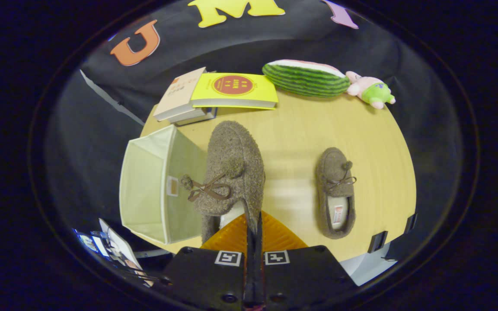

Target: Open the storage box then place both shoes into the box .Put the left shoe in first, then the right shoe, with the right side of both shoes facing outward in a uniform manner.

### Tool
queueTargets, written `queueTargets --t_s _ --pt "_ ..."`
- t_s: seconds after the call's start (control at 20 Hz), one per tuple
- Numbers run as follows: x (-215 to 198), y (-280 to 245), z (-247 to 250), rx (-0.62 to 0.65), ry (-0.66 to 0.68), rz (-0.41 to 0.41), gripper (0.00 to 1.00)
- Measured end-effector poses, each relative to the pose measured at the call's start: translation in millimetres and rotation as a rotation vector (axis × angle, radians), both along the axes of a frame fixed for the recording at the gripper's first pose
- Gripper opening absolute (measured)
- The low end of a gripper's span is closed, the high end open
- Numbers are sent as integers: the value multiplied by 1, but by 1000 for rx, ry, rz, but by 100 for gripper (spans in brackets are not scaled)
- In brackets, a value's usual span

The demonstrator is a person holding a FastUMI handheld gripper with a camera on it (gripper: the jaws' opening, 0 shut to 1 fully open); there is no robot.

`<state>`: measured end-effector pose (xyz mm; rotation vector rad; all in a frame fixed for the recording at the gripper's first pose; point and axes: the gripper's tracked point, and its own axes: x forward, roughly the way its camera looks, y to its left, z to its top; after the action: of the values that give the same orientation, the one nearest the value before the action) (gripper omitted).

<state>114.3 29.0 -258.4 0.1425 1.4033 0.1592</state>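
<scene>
Farthest left we see the storage box, a pale fabric one lying on its side on the round wooden table, its open mouth facing away toward the cloth wall; what we can make out of its inside holds nothing, and a small tag sits on the wall turned toward the shoes; behind it lies a stack of books, the yellow book overlapping them on the right. Next comes the held shoe, a fuzzy brown slipper with a bow, lifted and tilted just beside the box, its toe pointing away from us; the gripper has its fingers drawn together on the rim of the slipper's heel, so we read the jaws as clamped on that shoe. Further right the second shoe rests flat on the table, well apart from the box, toe away; beyond it, at the table's far edge, lie a watermelon plush and a pink plush toy, touching.
</scene>
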Motion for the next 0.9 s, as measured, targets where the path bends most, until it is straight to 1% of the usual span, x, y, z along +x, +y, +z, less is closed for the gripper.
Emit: queueTargets --t_s 0.15,0.35,0.4,0.6,0.75,0.9 --pt "7 41 31 83 -18 -32 6" --pt "15 89 50 68 -92 -32 6" --pt "13 106 52 78 -105 -19 6" --pt "4 177 43 196 -96 -41 6" --pt "4 207 25 212 -117 -65 6" --pt "0 232 -1 251 -98 -115 6"
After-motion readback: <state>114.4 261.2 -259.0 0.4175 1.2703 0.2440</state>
